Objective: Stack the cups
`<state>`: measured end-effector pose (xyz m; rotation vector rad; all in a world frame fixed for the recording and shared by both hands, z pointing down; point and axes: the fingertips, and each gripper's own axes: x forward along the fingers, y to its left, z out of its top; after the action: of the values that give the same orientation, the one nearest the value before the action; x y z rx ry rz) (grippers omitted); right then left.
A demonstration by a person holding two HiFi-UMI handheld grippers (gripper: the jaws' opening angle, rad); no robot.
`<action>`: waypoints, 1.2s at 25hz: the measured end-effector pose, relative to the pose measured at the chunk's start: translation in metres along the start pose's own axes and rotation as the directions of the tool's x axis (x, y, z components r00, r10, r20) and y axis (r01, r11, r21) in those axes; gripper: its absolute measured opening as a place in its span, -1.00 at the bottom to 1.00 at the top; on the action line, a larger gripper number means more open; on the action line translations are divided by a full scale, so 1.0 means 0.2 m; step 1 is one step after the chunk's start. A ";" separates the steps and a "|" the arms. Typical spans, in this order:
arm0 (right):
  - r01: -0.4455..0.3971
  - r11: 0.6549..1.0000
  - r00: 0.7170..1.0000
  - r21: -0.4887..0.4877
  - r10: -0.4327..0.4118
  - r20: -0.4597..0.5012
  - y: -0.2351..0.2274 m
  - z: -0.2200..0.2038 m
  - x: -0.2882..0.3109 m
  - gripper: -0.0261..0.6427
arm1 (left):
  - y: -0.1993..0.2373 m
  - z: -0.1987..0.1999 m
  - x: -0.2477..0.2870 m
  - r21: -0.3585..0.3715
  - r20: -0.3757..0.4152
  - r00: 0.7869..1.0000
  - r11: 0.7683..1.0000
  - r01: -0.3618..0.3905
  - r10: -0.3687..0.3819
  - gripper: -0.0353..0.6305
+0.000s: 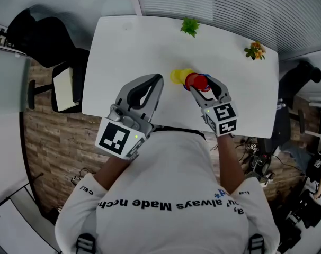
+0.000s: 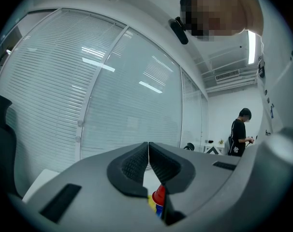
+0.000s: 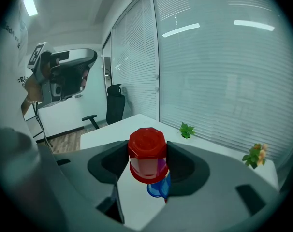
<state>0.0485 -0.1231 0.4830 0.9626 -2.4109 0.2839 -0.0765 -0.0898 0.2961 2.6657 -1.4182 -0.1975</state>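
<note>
My right gripper (image 1: 203, 84) is shut on a red cup (image 1: 194, 80), held upside down above the white table (image 1: 123, 41). In the right gripper view the red cup (image 3: 147, 153) sits between both pads of the right gripper (image 3: 147, 162). A blue cup (image 3: 158, 188) and a sliver of purple show just below it. A yellow cup (image 1: 178, 75) lies on the table beside the red one. My left gripper (image 1: 158, 79) hovers left of the cups, jaws shut on nothing (image 2: 148, 152). Past its jaws the left gripper view shows the red cup (image 2: 159, 195).
A small green plant (image 1: 190, 26) and an orange-flowered plant (image 1: 255, 51) stand along the table's far edge by the window blinds. A black office chair (image 1: 44, 36) is at the table's left end. A person (image 2: 241, 132) stands far off in the room.
</note>
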 end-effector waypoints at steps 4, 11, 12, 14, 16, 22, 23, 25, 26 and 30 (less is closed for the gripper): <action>0.016 1.000 1.000 0.005 -0.016 -0.006 -0.06 0.00 0.01 -0.17 | 0.01 0.00 0.02 0.001 0.000 1.000 1.000 0.000 0.000 -0.83; 0.031 1.000 0.999 0.006 -0.031 -0.028 -0.13 -0.02 0.06 -0.17 | 0.03 0.00 0.03 0.003 -0.001 1.000 1.000 -0.010 0.010 -0.83; 0.033 0.999 0.999 0.007 -0.033 -0.031 -0.14 -0.03 0.07 -0.17 | 0.04 0.00 0.03 0.003 -0.002 1.000 1.000 -0.010 0.010 -0.83; 0.037 0.999 0.999 0.011 -0.036 -0.038 -0.17 -0.04 0.08 -0.17 | 0.04 -0.01 0.04 0.003 -0.004 1.000 1.000 -0.011 0.011 -0.83; 0.039 0.999 0.998 0.015 -0.039 -0.044 -0.19 -0.05 0.10 -0.17 | 0.04 -0.01 0.05 0.003 -0.006 1.000 1.000 -0.012 0.012 -0.83; 0.037 0.999 0.998 0.033 -0.035 -0.061 -0.22 -0.09 0.14 -0.17 | 0.07 0.00 0.05 0.006 -0.009 1.000 1.000 -0.018 0.018 -0.83; 0.037 0.999 0.998 0.034 -0.035 -0.061 -0.22 -0.09 0.14 -0.17 | 0.07 0.00 0.05 0.006 -0.008 1.000 1.000 -0.018 0.018 -0.83; 0.037 0.999 0.998 0.031 -0.035 -0.060 -0.22 -0.09 0.15 -0.17 | 0.07 0.00 0.05 0.005 -0.009 1.000 1.000 -0.017 0.017 -0.83; 0.035 0.999 0.998 0.030 -0.033 -0.061 -0.22 -0.08 0.15 -0.17 | 0.07 0.00 0.05 0.005 -0.010 1.000 1.000 -0.017 0.017 -0.83; 0.033 0.999 0.998 0.032 -0.031 -0.059 -0.22 -0.08 0.15 -0.15 | 0.07 0.00 0.05 0.004 -0.009 1.000 1.000 -0.019 0.019 -0.83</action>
<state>0.0666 -0.1653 0.5131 0.9928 -2.3428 0.3357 -0.0831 -0.1064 0.2980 2.6515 -1.4422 -0.1809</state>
